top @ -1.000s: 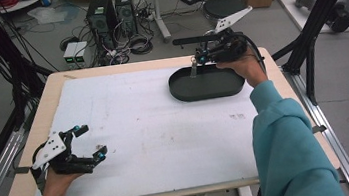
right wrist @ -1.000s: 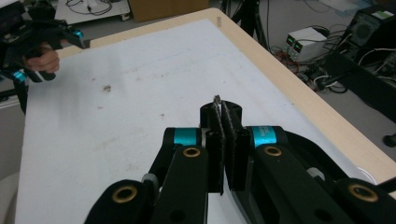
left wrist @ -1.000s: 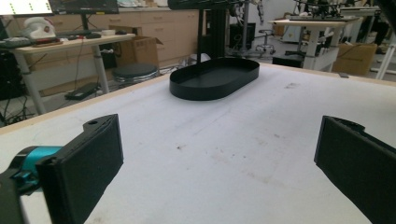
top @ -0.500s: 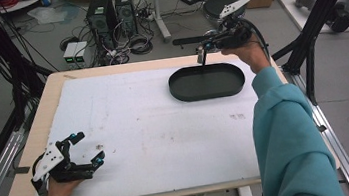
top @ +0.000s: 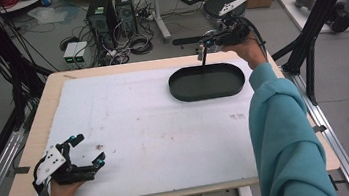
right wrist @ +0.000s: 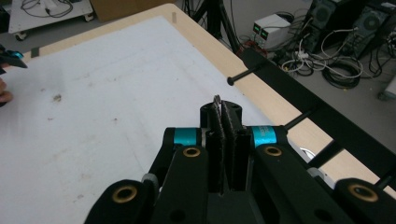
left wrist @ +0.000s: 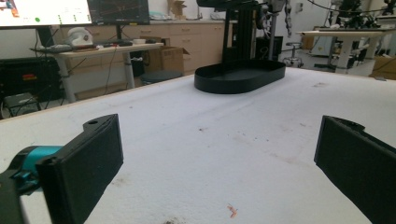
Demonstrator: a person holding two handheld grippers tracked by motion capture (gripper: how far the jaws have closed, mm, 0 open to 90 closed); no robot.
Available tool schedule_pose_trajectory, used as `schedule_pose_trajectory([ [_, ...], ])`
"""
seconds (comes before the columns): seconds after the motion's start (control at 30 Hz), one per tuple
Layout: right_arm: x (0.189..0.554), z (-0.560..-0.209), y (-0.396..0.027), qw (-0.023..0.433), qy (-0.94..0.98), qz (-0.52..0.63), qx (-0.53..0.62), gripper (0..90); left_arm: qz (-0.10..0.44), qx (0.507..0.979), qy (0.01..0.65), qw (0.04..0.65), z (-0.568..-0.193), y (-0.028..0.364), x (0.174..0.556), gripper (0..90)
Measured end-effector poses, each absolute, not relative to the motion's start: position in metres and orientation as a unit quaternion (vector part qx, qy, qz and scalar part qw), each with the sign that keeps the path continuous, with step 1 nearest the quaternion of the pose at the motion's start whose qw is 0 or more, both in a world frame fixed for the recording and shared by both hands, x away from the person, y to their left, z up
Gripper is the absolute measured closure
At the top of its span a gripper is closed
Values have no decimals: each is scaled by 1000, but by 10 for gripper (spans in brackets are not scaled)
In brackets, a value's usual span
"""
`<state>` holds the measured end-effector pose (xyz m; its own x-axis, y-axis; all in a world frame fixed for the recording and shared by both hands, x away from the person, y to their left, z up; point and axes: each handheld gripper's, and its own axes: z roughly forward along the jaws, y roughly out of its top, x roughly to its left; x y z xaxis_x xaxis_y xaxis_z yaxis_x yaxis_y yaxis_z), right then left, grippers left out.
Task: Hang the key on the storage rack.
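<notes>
A black oval tray point(top: 178, 91) sits empty at the far right of the white table mat point(top: 136, 128); it also shows ahead in the left gripper view point(left wrist: 238, 81). My right gripper point(top: 205, 46) hovers over the tray's far rim, shut on a thin dark rod point(top: 203, 59) that hangs down toward the tray. In the right gripper view the pads point(right wrist: 223, 105) are pressed together on a thin edge. My left gripper point(top: 90, 147) rests low at the near left corner, jaws wide open point(left wrist: 219, 158) with nothing between them.
A black bar point(top: 183, 40) of the frame runs just beyond the table's far edge, near the right gripper. Computers and cables point(top: 117, 14) lie on the floor behind. Small dark stains point(top: 99, 146) mark the mat by the left gripper.
The right gripper has moved from over the tray toward the table's far edge, carrying the rod. The left gripper has sunk a little toward the near edge.
</notes>
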<state>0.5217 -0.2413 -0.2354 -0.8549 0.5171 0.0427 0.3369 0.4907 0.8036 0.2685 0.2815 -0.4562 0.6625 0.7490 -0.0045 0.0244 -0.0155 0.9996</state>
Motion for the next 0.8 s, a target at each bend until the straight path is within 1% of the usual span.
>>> schedule_pose_trajectory([
  [0.43, 537, -250, -237, 112, 860, 414, 276, 888, 295, 641, 307, 639, -457, 282, 267, 17],
  [0.8, 543, -261, -233, 119, 859, 398, 299, 887, 295, 641, 305, 639, -457, 283, 267, 17],
])
